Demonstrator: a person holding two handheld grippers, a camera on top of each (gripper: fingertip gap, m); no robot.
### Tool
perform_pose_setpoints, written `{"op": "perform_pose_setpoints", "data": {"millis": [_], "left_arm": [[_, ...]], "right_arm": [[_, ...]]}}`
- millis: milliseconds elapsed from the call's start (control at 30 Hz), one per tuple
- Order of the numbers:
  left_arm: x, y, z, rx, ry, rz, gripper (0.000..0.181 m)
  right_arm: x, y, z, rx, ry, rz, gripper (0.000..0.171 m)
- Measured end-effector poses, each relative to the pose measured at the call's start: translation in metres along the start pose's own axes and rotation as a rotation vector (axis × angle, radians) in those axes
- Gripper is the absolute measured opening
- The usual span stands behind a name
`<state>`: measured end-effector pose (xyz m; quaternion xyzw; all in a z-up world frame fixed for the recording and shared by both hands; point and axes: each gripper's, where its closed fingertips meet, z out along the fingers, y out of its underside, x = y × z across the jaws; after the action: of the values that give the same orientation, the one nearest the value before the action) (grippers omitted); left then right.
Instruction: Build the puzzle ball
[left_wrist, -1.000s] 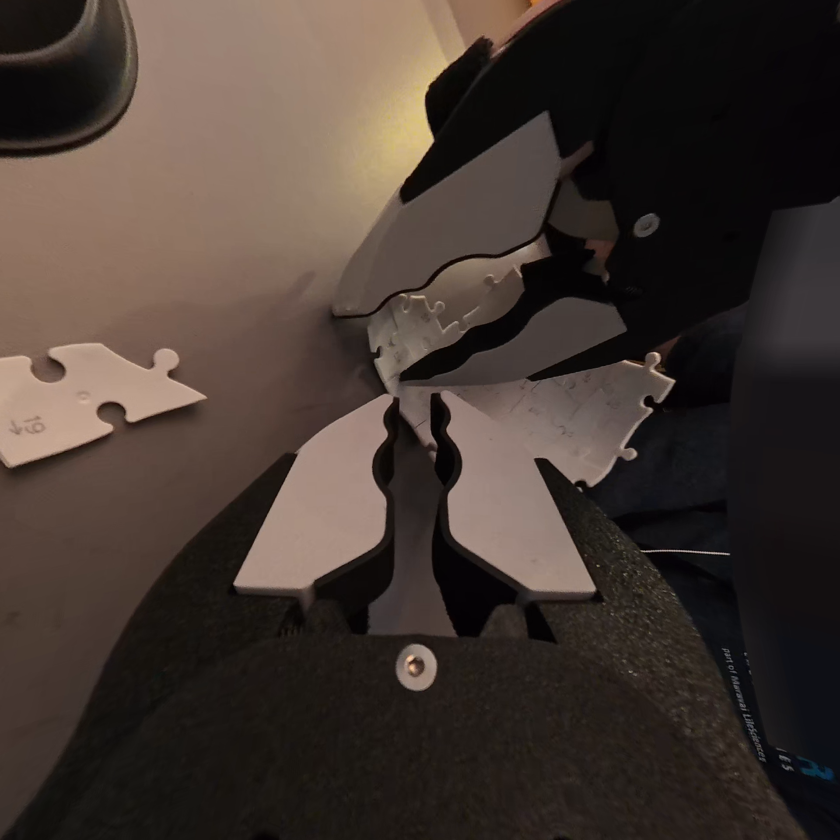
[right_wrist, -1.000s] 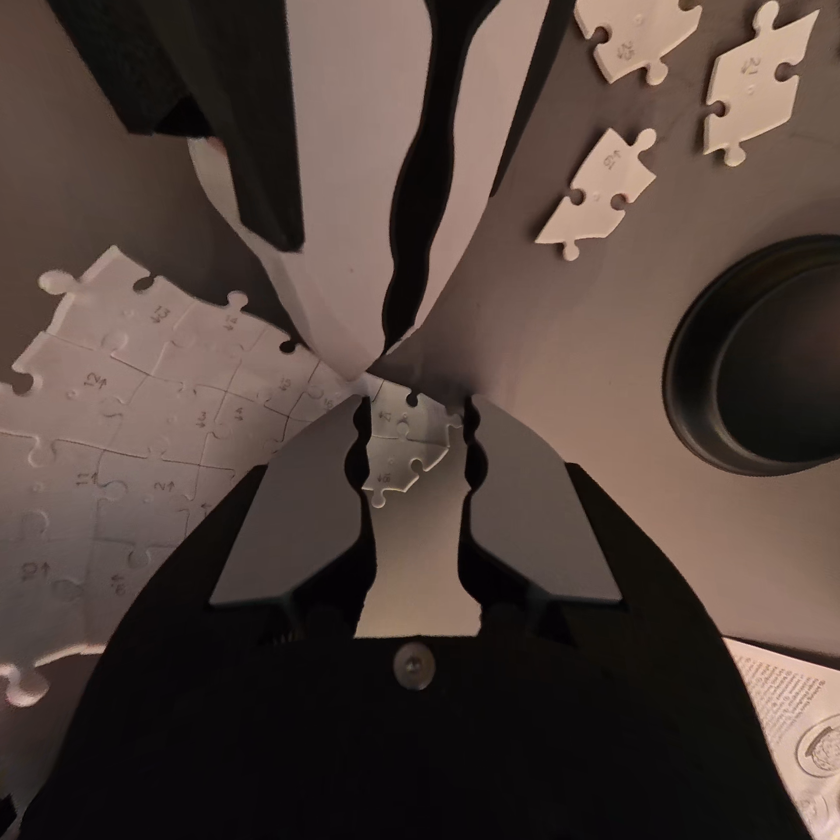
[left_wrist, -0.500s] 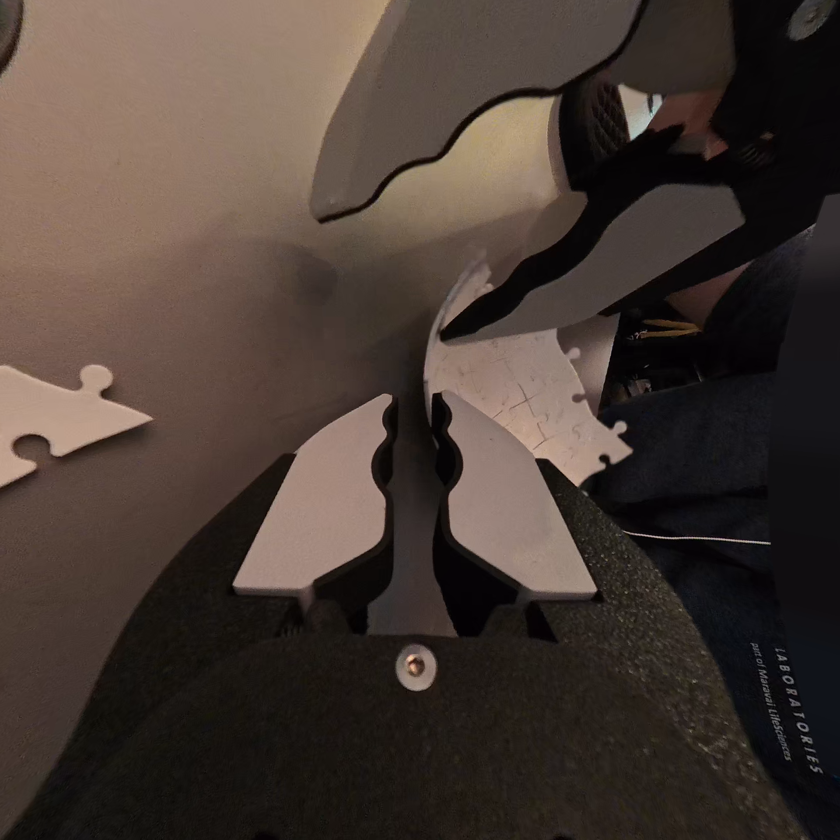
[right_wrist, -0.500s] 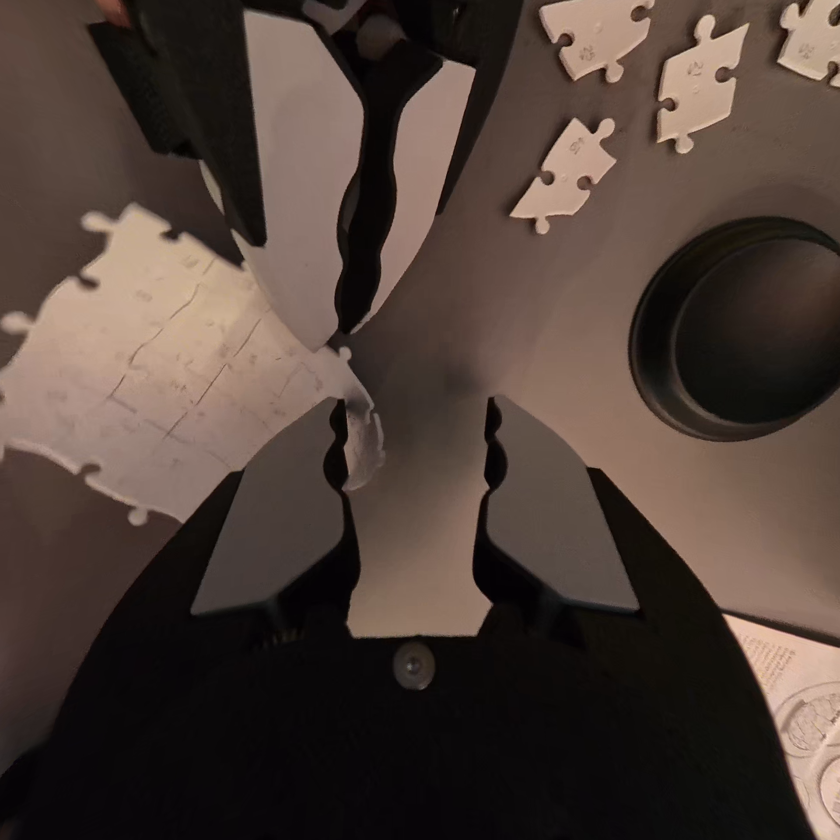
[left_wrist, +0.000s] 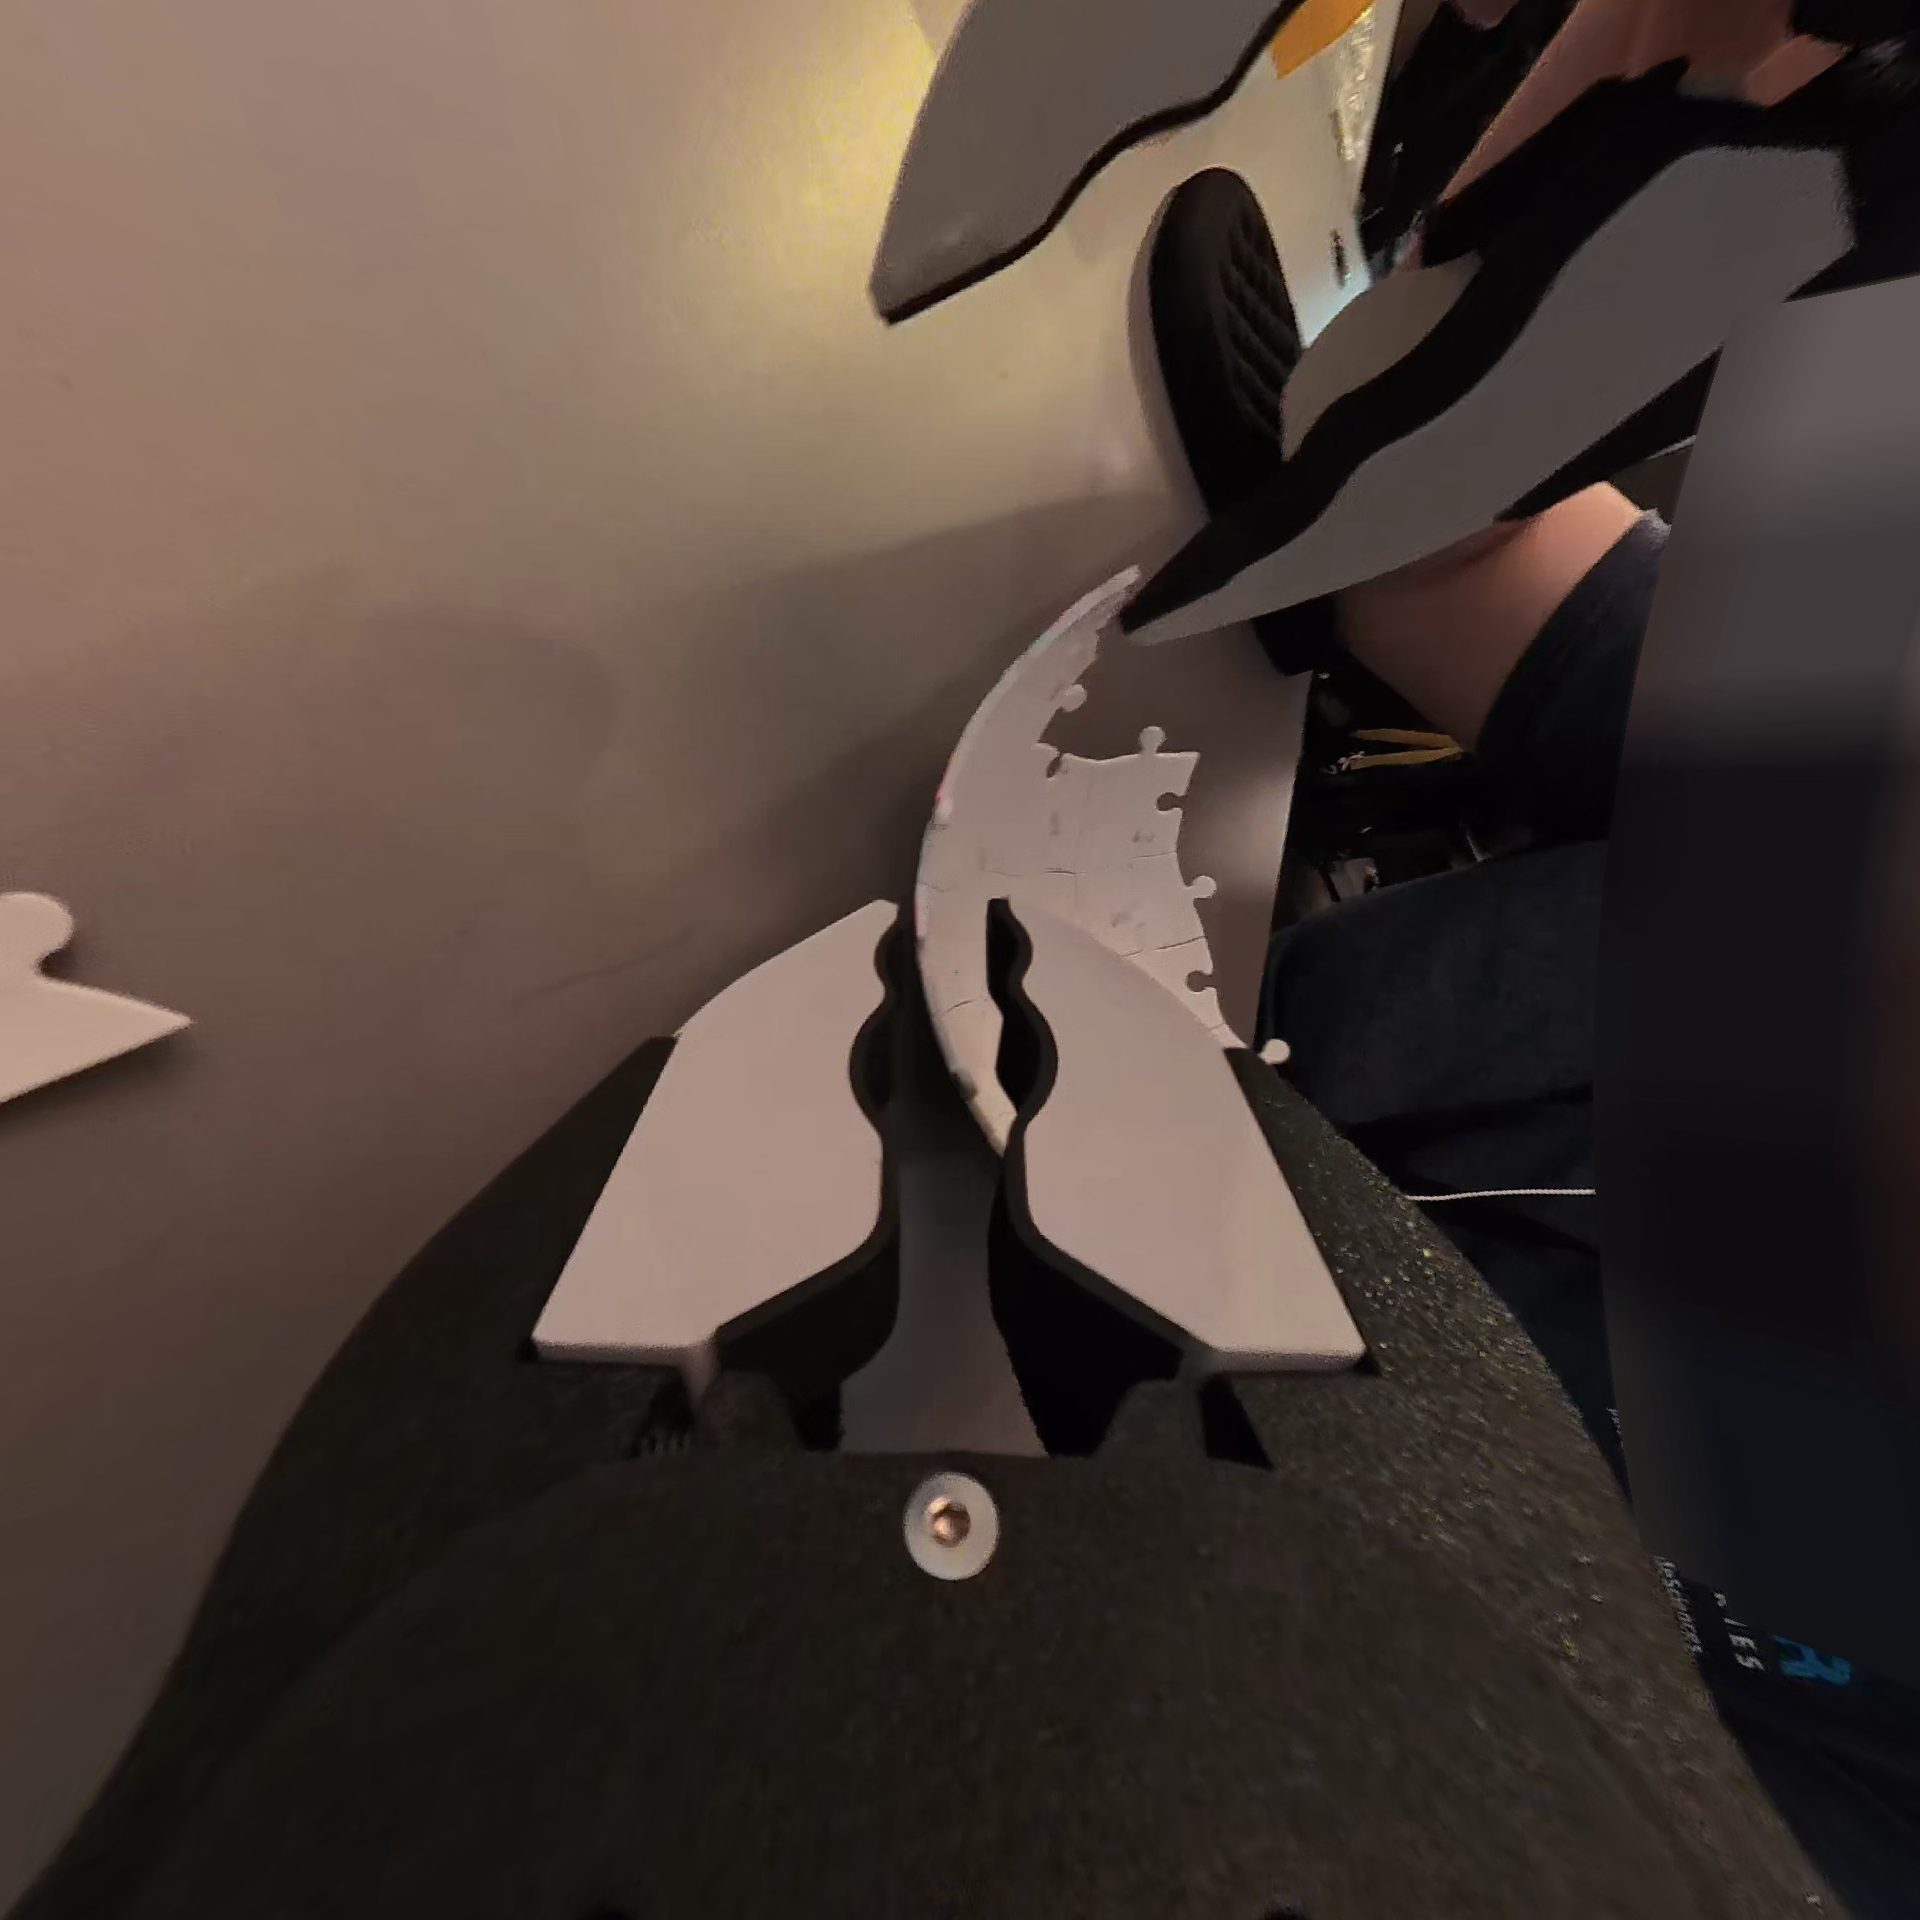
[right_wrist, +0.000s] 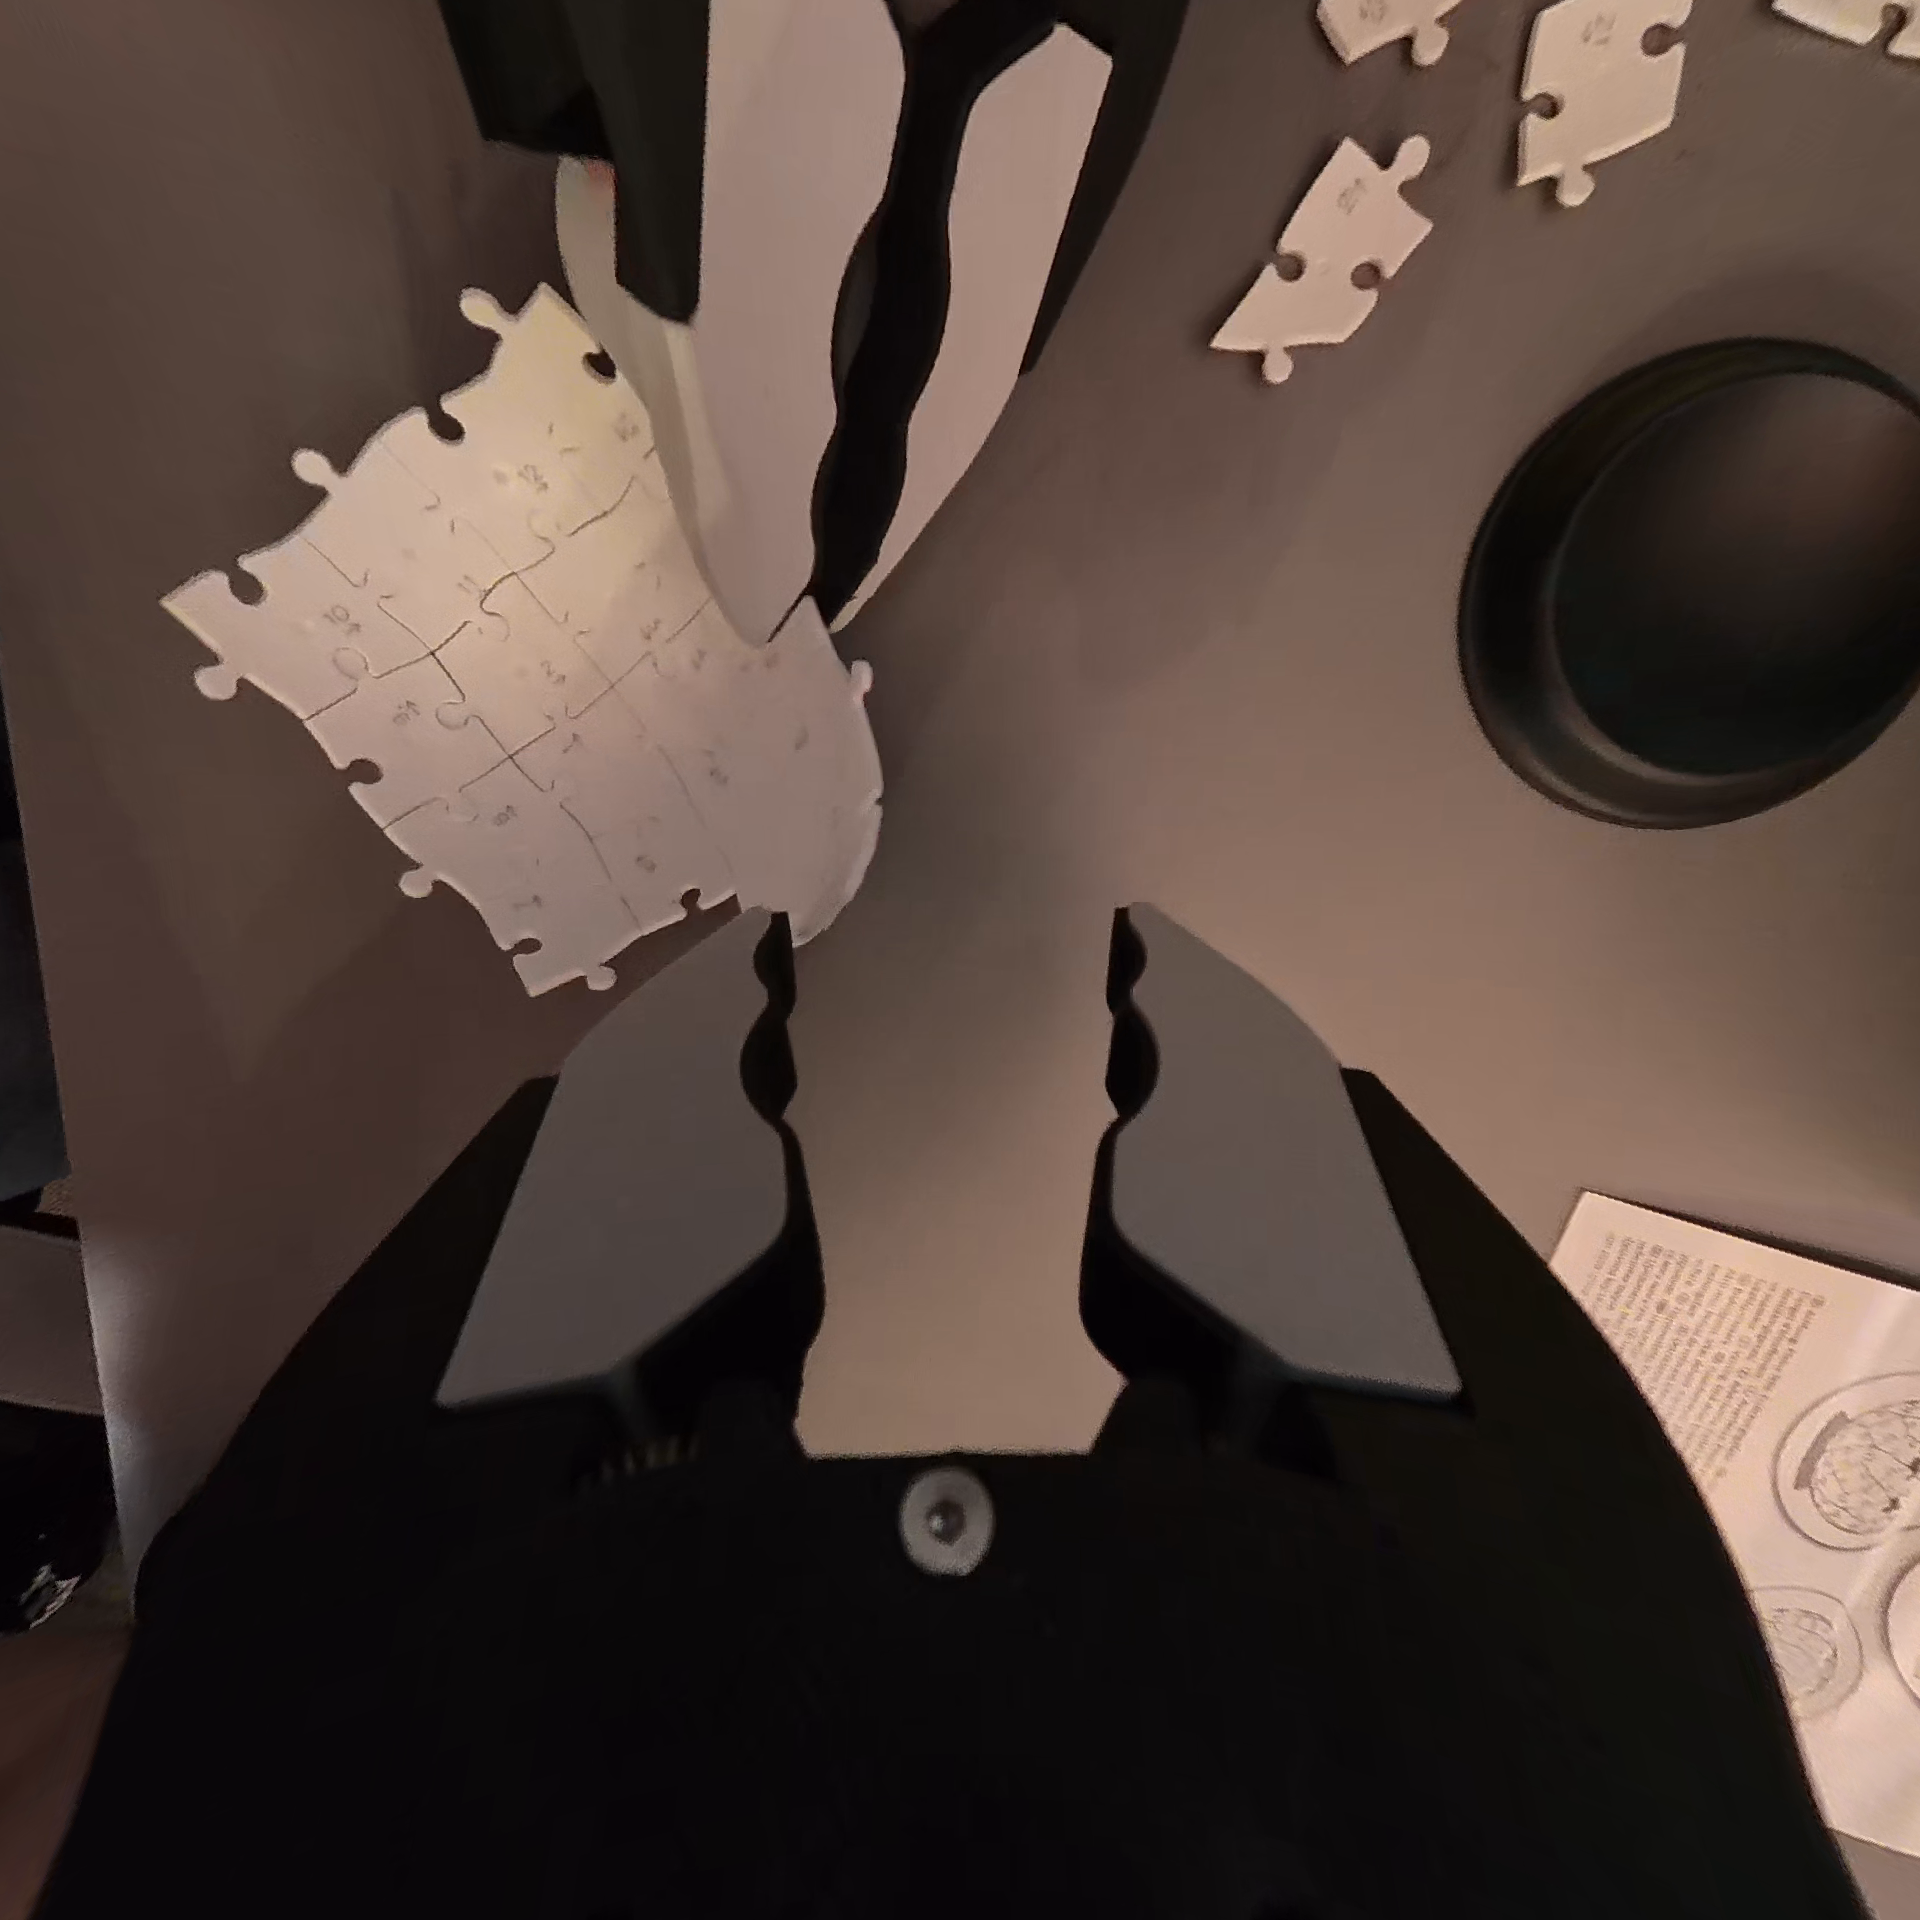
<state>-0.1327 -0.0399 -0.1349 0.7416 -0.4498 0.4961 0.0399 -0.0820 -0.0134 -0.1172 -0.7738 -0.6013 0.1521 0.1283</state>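
A curved white section of joined puzzle pieces (left_wrist: 1081, 831) stands edge-on in the left wrist view. My left gripper (left_wrist: 943, 920) is shut on its lower edge and holds it above the grey table (left_wrist: 416, 520). In the right wrist view the section (right_wrist: 540, 717) hangs from the left gripper (right_wrist: 805, 613), which grips its upper right corner. My right gripper (right_wrist: 951, 925) is open and empty; its left fingertip lies at the section's lower edge. In the left wrist view the right gripper (left_wrist: 1013, 462) is spread wide, with its lower fingertip at the section's top.
Loose white pieces (right_wrist: 1330, 260) (right_wrist: 1600, 94) lie at the far right; one more (left_wrist: 62, 1018) lies at the left. A black round stand (right_wrist: 1704, 582) sits on the right, a printed leaflet (right_wrist: 1766, 1455) near it. A person's leg (left_wrist: 1455, 1039) is beyond the table edge. The grippers' ends are close to 7 cm from one another.
My right gripper has opened wider and drawn back from the section's edge. My left gripper has lifted and turned the section, so it now stands edge-on.
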Motion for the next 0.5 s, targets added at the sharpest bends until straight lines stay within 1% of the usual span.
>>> {"op": "perform_pose_setpoints", "data": {"millis": [167, 500], "left_arm": [[0.011, -0.006, -0.004, 0.041, 0.058, 0.013, 0.014], [0.008, -0.006, -0.005, 0.044, 0.06, -0.009, 0.015]], "right_arm": [[0.004, 0.008, 0.011, -0.048, 0.011, 0.006, 0.059], [0.015, 0.015, 0.029, -0.069, 0.007, 0.043, 0.059]]}}
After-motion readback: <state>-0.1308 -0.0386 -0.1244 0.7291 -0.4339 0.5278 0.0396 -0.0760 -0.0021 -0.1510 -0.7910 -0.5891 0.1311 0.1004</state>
